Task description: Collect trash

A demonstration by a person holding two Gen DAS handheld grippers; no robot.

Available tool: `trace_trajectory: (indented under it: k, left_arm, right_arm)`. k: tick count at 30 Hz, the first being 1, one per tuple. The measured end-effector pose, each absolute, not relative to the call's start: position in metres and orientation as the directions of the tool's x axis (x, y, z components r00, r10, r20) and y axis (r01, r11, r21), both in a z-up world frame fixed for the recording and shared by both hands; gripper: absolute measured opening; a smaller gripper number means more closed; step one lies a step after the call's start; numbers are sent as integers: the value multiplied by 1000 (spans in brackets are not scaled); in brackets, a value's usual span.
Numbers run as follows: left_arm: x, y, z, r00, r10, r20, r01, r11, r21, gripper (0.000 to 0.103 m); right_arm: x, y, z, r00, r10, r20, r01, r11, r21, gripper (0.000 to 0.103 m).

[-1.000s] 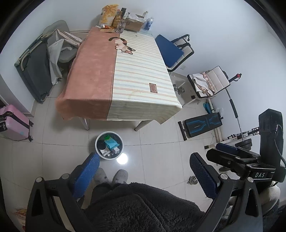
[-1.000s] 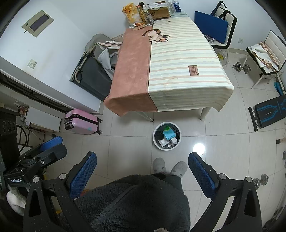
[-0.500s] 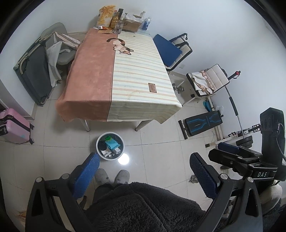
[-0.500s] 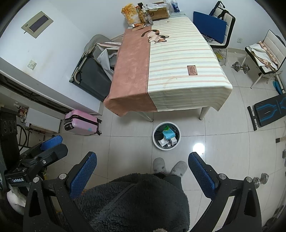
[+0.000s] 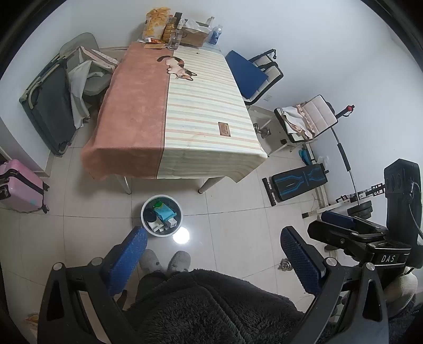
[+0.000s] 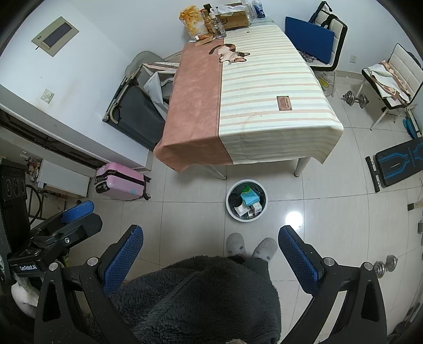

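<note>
A round white trash bin (image 5: 143, 211) (image 6: 229, 201) stands on the tiled floor in front of the table, holding a teal packet (image 5: 164, 213) (image 6: 250, 198), a black lid and small boxes. Both grippers hang high above the floor, well short of the bin. My left gripper (image 5: 214, 251) is open with nothing between its blue pads. My right gripper (image 6: 211, 248) is likewise open and empty. Each also shows at the edge of the other's view, the right gripper (image 5: 341, 222) and the left gripper (image 6: 76, 213). The table (image 5: 206, 105) (image 6: 264, 87) has a pink and striped cloth, with a snack bag (image 5: 156, 23), bottles and a cardboard box at its far end.
A person in a dark fleece (image 5: 211, 304) and grey slippers (image 5: 166, 260) stands just behind the bin. A pink suitcase (image 6: 121, 182) and a dark folded case (image 5: 50, 105) sit on the left. A blue chair (image 5: 248, 74), a workout bench (image 5: 298, 182) and dumbbells (image 6: 354, 99) stand on the right.
Both views drift only slightly. The bin, the table and both open grippers hold their places.
</note>
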State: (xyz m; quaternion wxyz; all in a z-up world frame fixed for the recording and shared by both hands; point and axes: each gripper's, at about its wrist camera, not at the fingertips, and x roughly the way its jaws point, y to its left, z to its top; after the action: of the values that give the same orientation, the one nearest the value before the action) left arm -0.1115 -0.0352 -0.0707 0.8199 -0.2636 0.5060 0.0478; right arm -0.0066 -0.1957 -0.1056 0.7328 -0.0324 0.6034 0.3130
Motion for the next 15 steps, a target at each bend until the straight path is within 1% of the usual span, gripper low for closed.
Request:
trace_trajectory:
  k: [15]
  left_arm:
    - [-115,-36,-70,492,-183,-851,-352,852,-387,103]
  right_arm:
    - [-10,-186,-106,75,417,-906,-503,800,327,103]
